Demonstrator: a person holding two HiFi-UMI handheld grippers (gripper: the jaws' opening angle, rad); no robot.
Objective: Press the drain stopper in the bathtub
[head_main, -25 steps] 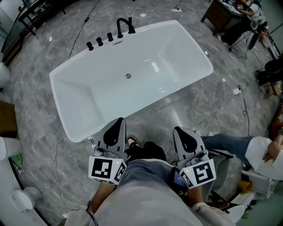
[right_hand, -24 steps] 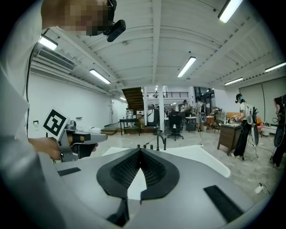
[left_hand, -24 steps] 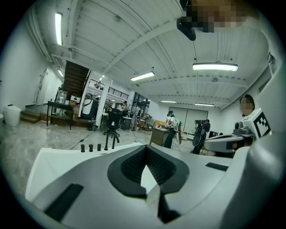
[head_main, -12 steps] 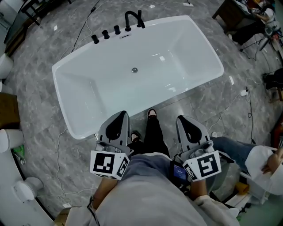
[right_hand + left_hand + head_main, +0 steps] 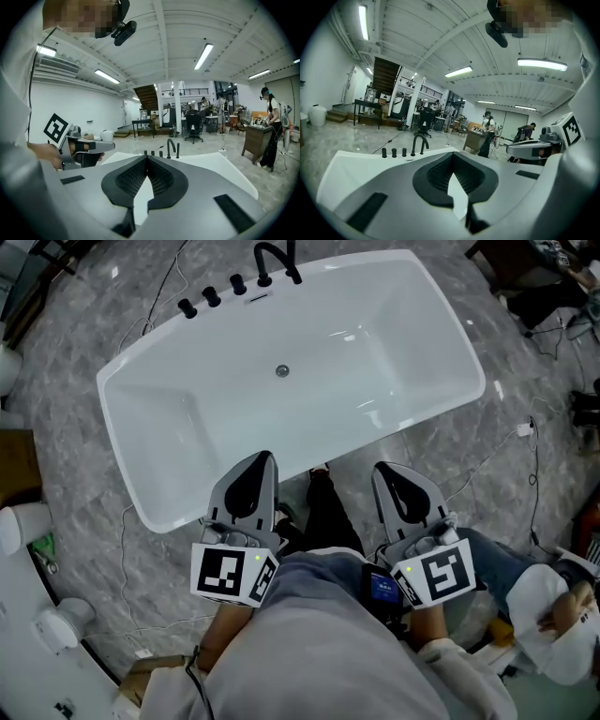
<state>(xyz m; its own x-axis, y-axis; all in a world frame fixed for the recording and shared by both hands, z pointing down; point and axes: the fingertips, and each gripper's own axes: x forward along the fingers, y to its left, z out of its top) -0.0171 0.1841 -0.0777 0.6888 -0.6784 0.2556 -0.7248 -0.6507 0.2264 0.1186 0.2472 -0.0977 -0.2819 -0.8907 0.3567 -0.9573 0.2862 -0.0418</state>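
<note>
Nearest, held low in front of the person's body, the left gripper (image 5: pixel 262 457) and the right gripper (image 5: pixel 382 468) sit side by side above the near rim of the bathtub (image 5: pixel 169 442), each with its jaws drawn together at the tips and nothing caught between them; each gripper's own view confirms this, with only white tub showing through the gap behind the closed tips. A dark trouser leg (image 5: pixel 326 512) stands between them at the tub's edge. Further out, the drain stopper (image 5: pixel 282 371) lies as a small metal disc on the tub floor, near the middle and towards the far wall, well apart from both grippers. Beyond it on the far rim stand the knobs (image 5: pixel 214 296) and the black faucet (image 5: pixel 274 259). This looks like the approach, with no contact made; the next move probably calls for one closed gripper to reach over the rim and down, then push straight onto the disc. The stopper is too small to tell whether raised or seated, neither gripper view shows it, and the faucet's top is cut off
</note>
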